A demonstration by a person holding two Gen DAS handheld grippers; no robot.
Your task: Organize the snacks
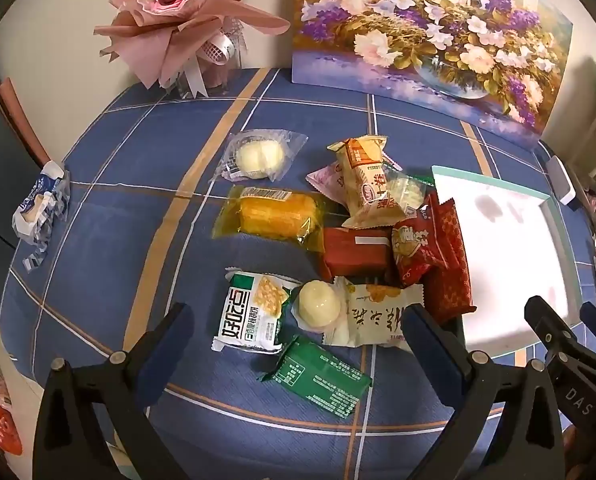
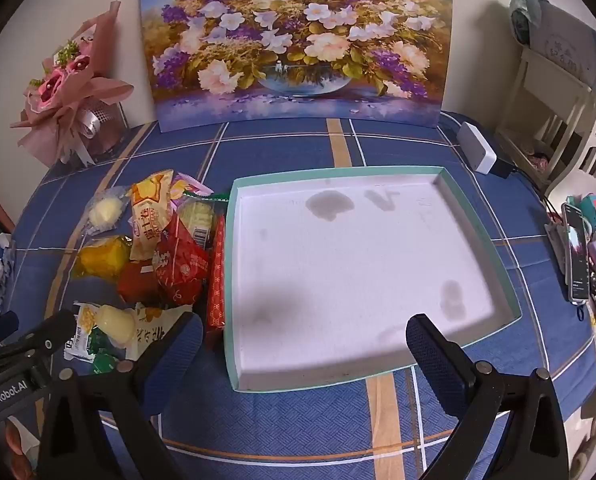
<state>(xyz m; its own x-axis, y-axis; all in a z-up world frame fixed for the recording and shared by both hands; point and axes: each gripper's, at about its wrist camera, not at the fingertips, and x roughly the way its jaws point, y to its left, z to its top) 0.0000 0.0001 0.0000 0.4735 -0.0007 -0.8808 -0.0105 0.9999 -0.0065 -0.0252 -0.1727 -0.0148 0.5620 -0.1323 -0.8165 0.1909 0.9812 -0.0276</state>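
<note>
A pile of wrapped snacks lies on the blue checked tablecloth: a yellow cake pack, a dark red pack, a green pack, a white cracker pack and a round pale pastry. The pile also shows in the right wrist view. A shallow white tray with a teal rim stands right of the pile and holds nothing. My left gripper is open above the near snacks. My right gripper is open over the tray's near edge.
A flower painting leans on the wall behind the table. A pink bouquet stands back left. A blue-white wrapper lies at the left table edge. A white box and a phone sit at the right.
</note>
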